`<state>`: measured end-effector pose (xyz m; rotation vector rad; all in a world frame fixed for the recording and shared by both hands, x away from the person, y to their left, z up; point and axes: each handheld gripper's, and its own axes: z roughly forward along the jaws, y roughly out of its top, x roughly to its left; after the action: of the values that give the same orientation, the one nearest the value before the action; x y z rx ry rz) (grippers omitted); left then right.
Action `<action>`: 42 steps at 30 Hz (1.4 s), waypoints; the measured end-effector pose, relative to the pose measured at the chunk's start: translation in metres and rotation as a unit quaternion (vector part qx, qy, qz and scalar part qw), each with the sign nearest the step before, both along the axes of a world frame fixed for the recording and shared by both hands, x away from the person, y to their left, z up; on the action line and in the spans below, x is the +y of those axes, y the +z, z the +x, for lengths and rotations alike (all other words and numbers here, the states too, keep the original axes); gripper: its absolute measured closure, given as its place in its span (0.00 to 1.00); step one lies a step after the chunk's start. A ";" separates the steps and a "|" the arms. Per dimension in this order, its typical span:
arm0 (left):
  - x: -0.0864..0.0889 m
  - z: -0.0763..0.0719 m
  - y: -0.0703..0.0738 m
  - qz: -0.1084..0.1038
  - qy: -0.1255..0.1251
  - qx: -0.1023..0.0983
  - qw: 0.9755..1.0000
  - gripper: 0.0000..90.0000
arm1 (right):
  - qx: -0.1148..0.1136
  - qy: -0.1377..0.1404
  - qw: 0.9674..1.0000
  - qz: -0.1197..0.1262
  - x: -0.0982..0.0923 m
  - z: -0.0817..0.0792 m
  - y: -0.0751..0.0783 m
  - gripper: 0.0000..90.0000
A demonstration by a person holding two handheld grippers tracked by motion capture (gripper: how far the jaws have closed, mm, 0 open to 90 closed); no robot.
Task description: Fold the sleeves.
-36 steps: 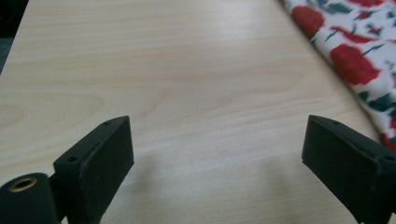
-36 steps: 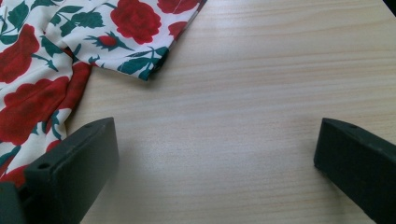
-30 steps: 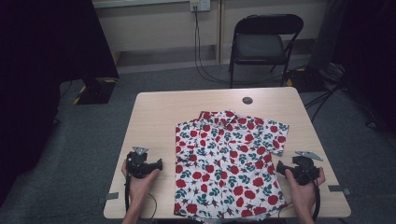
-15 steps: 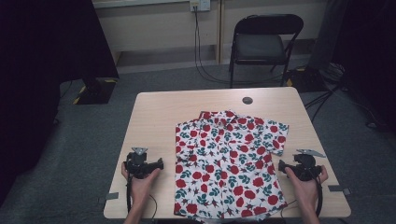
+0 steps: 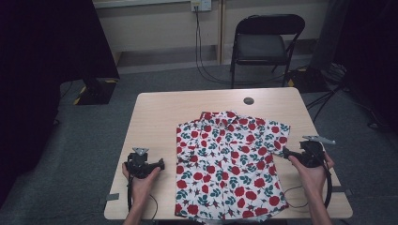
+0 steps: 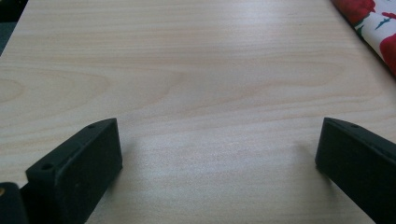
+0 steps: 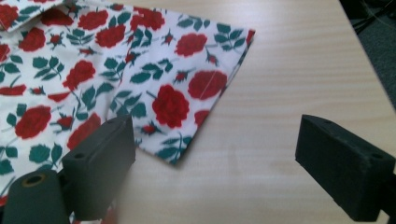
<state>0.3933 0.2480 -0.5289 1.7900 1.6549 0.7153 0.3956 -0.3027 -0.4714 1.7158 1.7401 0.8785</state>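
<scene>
Lying flat on the light wooden table (image 5: 155, 112), the white short-sleeved shirt with red roses and green leaves (image 5: 225, 164) occupies its centre-right. The right gripper (image 7: 215, 161) hovers at the shirt's sleeve edge, jaws wide, just narrowing, gripping nothing. The left gripper (image 6: 217, 161) stands wide open over bare wood beside the shirt.
</scene>
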 end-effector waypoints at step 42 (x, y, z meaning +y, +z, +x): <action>-0.001 0.002 0.000 -0.001 0.008 0.001 1.000 0.00 | 0.026 -0.001 1.000 0.005 -0.012 0.136 -0.002 0.43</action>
<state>0.3955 0.2468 -0.5288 1.7784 1.6720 0.7199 0.5318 -0.3147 -0.4735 1.7609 1.7702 0.8509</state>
